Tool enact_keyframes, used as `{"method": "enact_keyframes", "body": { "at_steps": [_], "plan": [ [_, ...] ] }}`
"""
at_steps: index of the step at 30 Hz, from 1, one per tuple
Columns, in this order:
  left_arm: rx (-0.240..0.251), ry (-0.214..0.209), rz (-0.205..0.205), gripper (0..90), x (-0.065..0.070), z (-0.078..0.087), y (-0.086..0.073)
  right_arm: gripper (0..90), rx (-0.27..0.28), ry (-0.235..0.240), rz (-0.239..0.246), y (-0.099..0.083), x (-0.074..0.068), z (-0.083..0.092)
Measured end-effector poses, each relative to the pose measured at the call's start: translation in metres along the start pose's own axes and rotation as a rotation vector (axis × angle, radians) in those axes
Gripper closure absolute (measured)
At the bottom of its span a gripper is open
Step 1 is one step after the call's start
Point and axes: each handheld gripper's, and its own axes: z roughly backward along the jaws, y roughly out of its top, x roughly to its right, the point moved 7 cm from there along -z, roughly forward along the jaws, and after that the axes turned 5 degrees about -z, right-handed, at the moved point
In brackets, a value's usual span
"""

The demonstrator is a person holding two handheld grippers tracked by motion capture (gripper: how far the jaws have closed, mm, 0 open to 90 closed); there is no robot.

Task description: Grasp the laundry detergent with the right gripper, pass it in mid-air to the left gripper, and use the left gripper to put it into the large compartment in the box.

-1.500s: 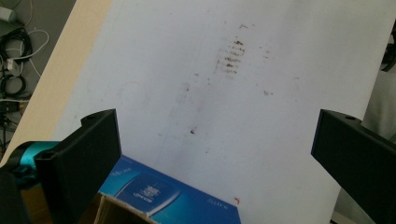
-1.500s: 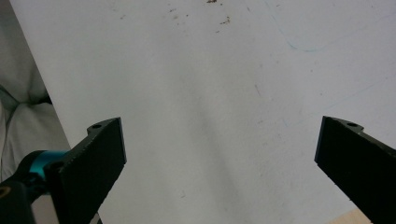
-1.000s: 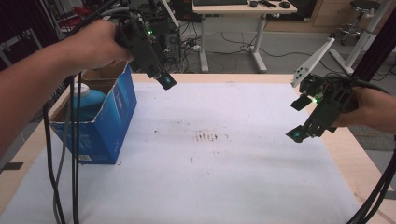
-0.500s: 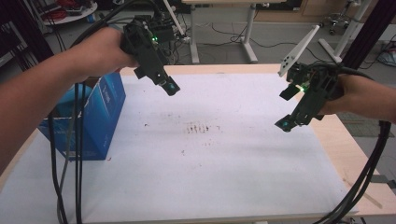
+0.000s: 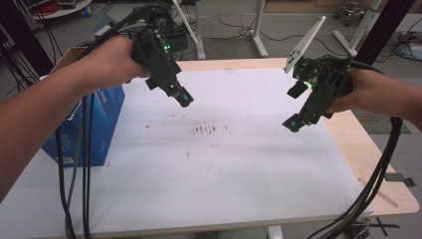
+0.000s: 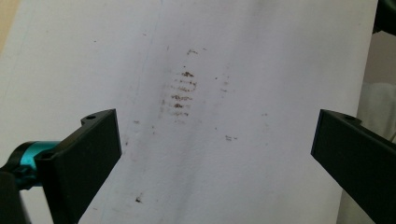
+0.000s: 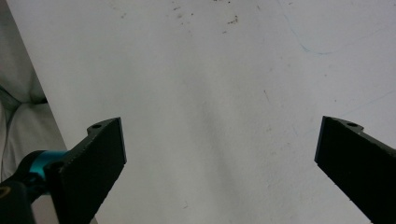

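Both tools are hanging in the air over the white paper-covered table (image 5: 239,164). The left black hand-held gripper (image 5: 184,99) is hovering above the sheet's far left part, jaws spread wide with nothing between them. In the left gripper view, those jaws are framing a patch of small brown smudges (image 6: 180,95) on the paper below. The right black hand-held gripper (image 5: 292,124) is tilting down near the table's right edge, jaws likewise gaping wide and holding nothing. The blue cardboard box (image 5: 99,124) is sitting at the table's left edge, just beside the left forearm, well apart from both grippers. The brown smudges are lying between the two grippers.
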Motion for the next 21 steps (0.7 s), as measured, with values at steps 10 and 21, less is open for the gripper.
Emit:
{"method": "enact_keyframes", "body": {
  "at_steps": [10, 21],
  "plan": [
    [-0.003, -0.014, -0.003, 1.6, 0.004, -0.013, 0.001, 1.3, 0.003, 0.004, 0.006, 0.000, -0.001, -0.003],
    [-0.018, -0.026, -0.002, 1.6, 0.004, -0.020, -0.004, 1.2, -0.003, 0.011, 0.002, -0.001, -0.001, -0.008]
  ]
}}
